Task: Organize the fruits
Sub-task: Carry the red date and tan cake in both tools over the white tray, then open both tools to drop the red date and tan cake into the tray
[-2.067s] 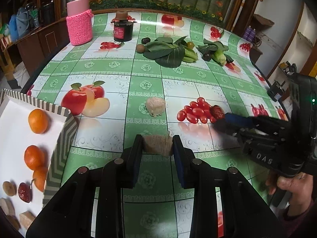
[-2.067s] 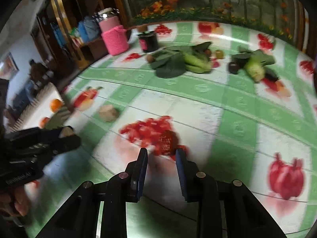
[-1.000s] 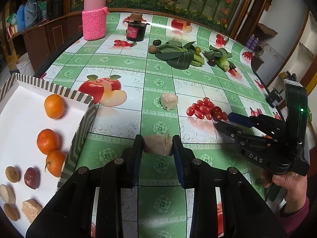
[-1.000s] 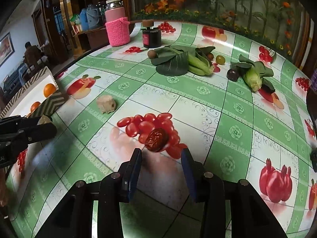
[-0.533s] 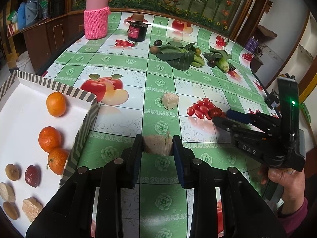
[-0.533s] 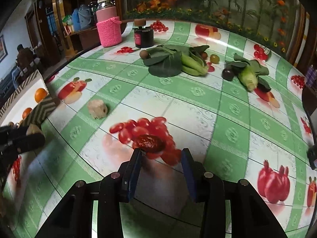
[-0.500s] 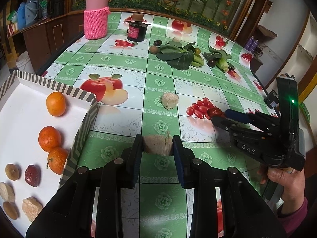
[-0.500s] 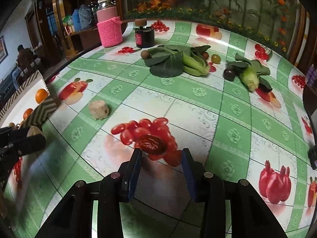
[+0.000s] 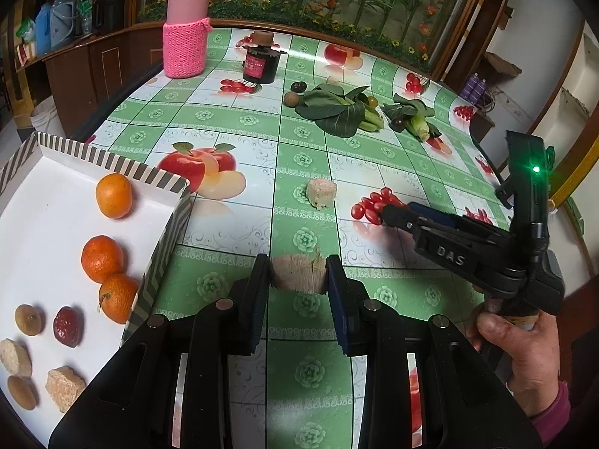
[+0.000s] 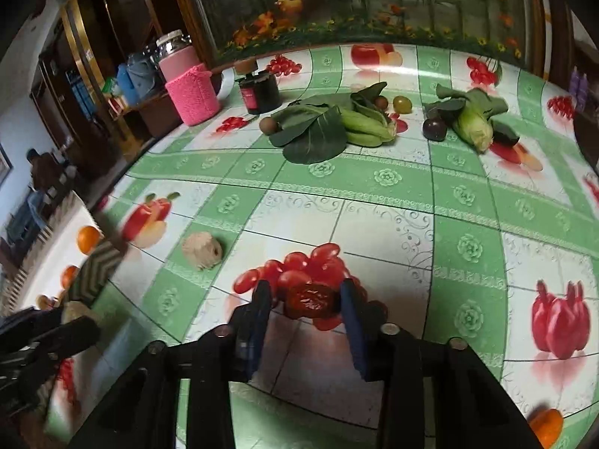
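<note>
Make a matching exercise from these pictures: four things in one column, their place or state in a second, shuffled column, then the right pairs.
Things
1. beige fibrous chunk
2. wrinkled dark red date
3. three round oranges
4. pink knitted-sleeve bottle

Places or states
A. standing upright at the far end of the green fruit-print tablecloth
B. lying on the tablecloth between the open fingers of the right gripper
C. lying inside the white striped-rim tray
D. clamped in the left gripper

Pairs: 1-D, 2-B, 3-C, 4-A
</note>
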Motion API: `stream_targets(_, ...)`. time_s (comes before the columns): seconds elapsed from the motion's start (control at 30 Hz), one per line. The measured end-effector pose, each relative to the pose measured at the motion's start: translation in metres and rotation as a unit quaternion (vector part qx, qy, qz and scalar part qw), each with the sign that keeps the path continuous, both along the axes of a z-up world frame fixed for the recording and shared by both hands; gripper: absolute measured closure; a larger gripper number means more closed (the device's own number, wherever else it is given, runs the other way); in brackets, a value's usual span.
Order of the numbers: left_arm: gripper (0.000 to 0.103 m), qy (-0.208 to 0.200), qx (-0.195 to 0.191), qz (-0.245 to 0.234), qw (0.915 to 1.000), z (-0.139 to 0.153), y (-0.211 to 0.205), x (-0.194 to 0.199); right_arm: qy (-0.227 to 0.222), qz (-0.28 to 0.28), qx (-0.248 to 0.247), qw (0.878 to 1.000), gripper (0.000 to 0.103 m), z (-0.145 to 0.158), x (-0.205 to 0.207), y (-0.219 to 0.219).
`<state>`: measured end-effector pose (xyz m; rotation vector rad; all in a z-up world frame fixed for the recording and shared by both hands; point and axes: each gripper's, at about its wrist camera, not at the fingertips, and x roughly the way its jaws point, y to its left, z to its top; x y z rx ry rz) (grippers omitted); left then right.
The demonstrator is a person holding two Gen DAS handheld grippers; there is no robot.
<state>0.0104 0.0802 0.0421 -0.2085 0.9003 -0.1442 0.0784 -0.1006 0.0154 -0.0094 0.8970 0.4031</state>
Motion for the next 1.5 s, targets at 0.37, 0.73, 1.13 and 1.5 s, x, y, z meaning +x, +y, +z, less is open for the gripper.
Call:
stream_targets(0.37,0.074,-0.014,-0.012,0.013,0.9997,0.015,0.024,-0.027,-0.018,0.027,0.009,0.999,0.076,0.013,-0.028,0.002)
stream_targets(0.73,0.073,-0.027,-0.006,0.075,0.9968,0.03,0.097,-0.085,-0.03,0.155,0.081,0.984,0.076,0.046,-0.09,0.081)
stream_targets(1.13,0.073,-0.012,-0.011,0.164,0.9864,0.015,0.179,-0.141,-0.024,0.265,0.055,0.962,0.076,0.046,-0.123,0.188)
stream_targets(1.5,0.073,-0.003,-0.003,0.177,0.9842,-0.003,0.196,-0.152,-0.007,0.3,-0.004,0.954,0.076,0.022,-0.126,0.244)
